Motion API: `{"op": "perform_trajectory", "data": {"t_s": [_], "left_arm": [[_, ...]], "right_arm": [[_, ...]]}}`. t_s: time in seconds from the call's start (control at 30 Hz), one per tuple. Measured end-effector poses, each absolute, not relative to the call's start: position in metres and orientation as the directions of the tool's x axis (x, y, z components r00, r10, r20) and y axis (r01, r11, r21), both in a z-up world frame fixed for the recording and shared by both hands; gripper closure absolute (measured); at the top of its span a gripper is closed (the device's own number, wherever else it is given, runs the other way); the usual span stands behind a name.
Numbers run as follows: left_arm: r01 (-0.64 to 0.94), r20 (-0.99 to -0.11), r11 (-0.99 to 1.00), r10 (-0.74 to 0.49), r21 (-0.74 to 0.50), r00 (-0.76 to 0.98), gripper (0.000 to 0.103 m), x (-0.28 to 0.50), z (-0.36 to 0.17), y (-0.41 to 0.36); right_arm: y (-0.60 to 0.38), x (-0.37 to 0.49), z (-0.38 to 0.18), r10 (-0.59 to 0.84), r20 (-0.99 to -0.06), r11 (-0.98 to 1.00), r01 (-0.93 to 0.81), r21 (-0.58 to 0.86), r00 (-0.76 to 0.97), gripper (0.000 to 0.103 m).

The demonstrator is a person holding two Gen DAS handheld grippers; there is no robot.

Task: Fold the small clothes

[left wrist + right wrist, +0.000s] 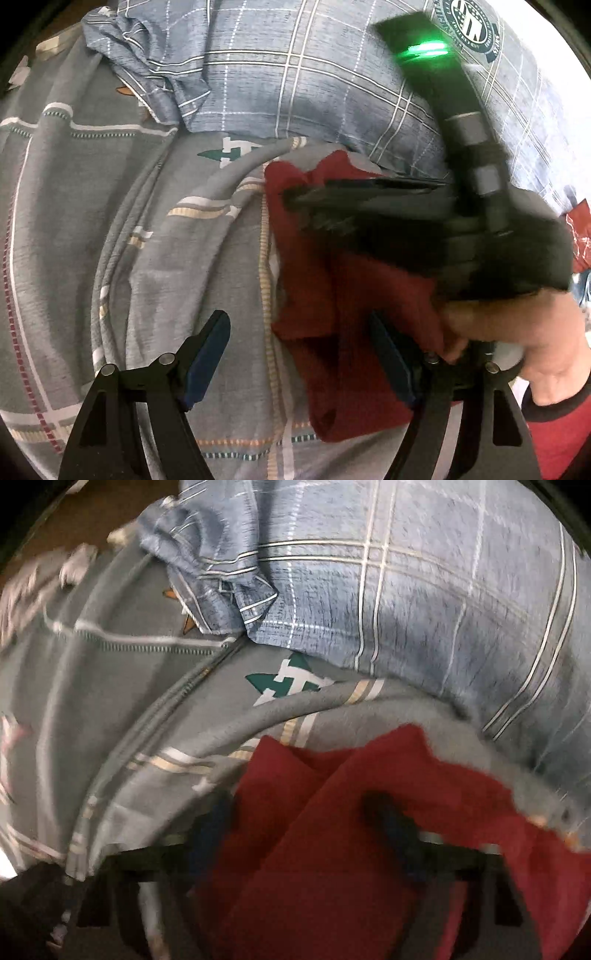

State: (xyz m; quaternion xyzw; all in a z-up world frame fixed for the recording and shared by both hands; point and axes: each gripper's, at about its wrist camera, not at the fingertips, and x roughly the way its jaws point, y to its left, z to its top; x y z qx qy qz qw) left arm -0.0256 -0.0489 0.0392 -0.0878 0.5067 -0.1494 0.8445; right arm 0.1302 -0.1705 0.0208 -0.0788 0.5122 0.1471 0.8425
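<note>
A dark red garment (332, 295) lies crumpled on a grey patterned bed sheet (110, 221). My left gripper (299, 358) hangs just above its near edge, open wide, with its right blue pad over the cloth and its left pad over bare sheet. My right gripper (295, 201) reaches in from the right, held by a hand (517, 332), its tips at the garment's far edge. In the blurred right wrist view the red garment (332, 849) bulges up between the fingers of the right gripper (299, 819); whether the pads press on it is hidden by blur.
A blue plaid quilt (295, 74) is heaped along the far side, close behind the garment, also the blue plaid quilt (406, 609). The grey sheet (110, 701) stretches off to the left with raised folds. A red sleeve (561, 432) fills the lower right corner.
</note>
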Motion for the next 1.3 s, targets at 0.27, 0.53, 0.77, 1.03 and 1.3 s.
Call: {"op": "perform_trajectory", "data": {"t_s": [0.27,0.53,0.77,1.03,1.3], "left_arm": [[0.183,-0.803,0.909,-0.417,-0.375,0.425,0.025,-0.020,0.033,-0.057],[0.177,-0.743,0.868,-0.490,-0.464,0.455,0.069,-0.020,0.023,-0.062],[0.207,-0.717,0.861,-0.503,-0.465,0.482,0.074,-0.027,0.029,-0.064],[0.213,-0.729,0.879,-0.474,-0.427,0.494,0.074,-0.029,0.029,-0.068],[0.205,-0.747,0.894,-0.446,-0.398,0.493,0.048,-0.033,0.029,-0.072]], "right_arm": [[-0.239,0.105,0.050,0.380,-0.789,0.921,-0.272,0.278,0.483,0.085],[-0.257,0.099,0.052,0.413,-0.773,0.910,-0.231,0.343,0.482,0.085],[-0.256,0.102,0.055,0.412,-0.783,0.910,-0.164,0.381,0.465,0.019],[-0.207,0.119,0.030,0.333,-0.873,0.936,-0.236,0.261,0.356,0.020],[-0.215,0.100,0.026,0.291,-0.857,0.951,-0.225,0.212,0.425,0.077]]}}
